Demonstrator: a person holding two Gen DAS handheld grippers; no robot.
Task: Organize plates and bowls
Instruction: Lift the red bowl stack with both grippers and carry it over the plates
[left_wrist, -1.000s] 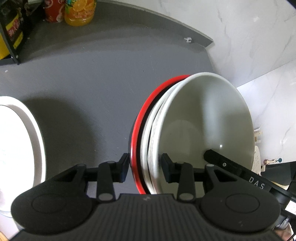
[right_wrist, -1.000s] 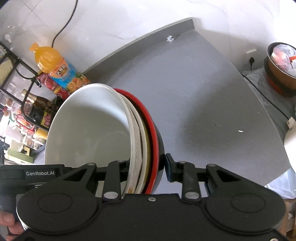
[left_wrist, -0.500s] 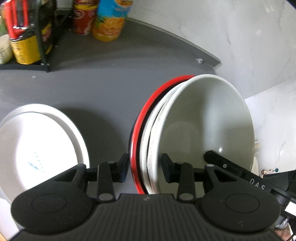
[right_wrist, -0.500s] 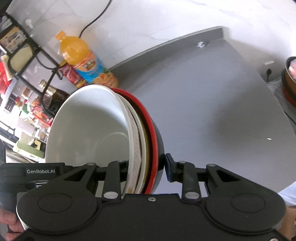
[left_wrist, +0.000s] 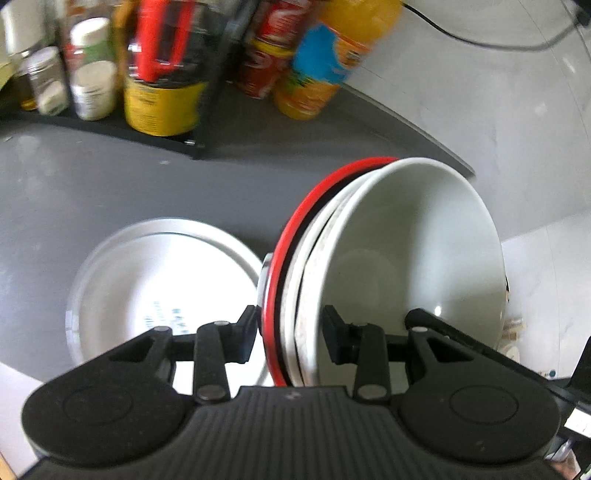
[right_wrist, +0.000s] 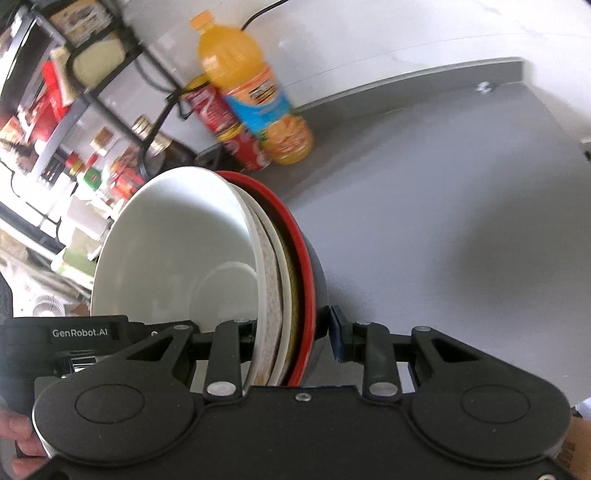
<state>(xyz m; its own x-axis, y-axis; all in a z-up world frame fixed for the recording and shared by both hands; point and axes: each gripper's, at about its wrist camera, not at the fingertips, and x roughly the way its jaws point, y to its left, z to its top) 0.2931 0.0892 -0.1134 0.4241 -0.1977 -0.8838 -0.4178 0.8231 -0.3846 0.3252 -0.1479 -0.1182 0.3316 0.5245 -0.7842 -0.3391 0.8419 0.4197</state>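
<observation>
A nested stack of bowls (left_wrist: 399, 258), white ones inside a black bowl with a red rim, hangs in the air between both grippers. My left gripper (left_wrist: 290, 338) is shut on one side of the stack's rims. My right gripper (right_wrist: 291, 338) is shut on the opposite side of the same bowl stack (right_wrist: 177, 258). Below and left of the stack a white plate (left_wrist: 147, 280) lies on the grey counter (left_wrist: 74, 192). Each gripper's body shows at the edge of the other's view.
A black rack (left_wrist: 110, 122) with jars and cans stands at the counter's back. An orange juice bottle (right_wrist: 255, 92) and a red cola can (right_wrist: 225, 125) stand by the wall. A hand (right_wrist: 18, 439) shows at the lower left. A black cable runs along the white wall.
Both grippers have carried the bowl stack sideways and a little up. The white plate has come fully into the left wrist view, and the rack, bottle and can are now closer.
</observation>
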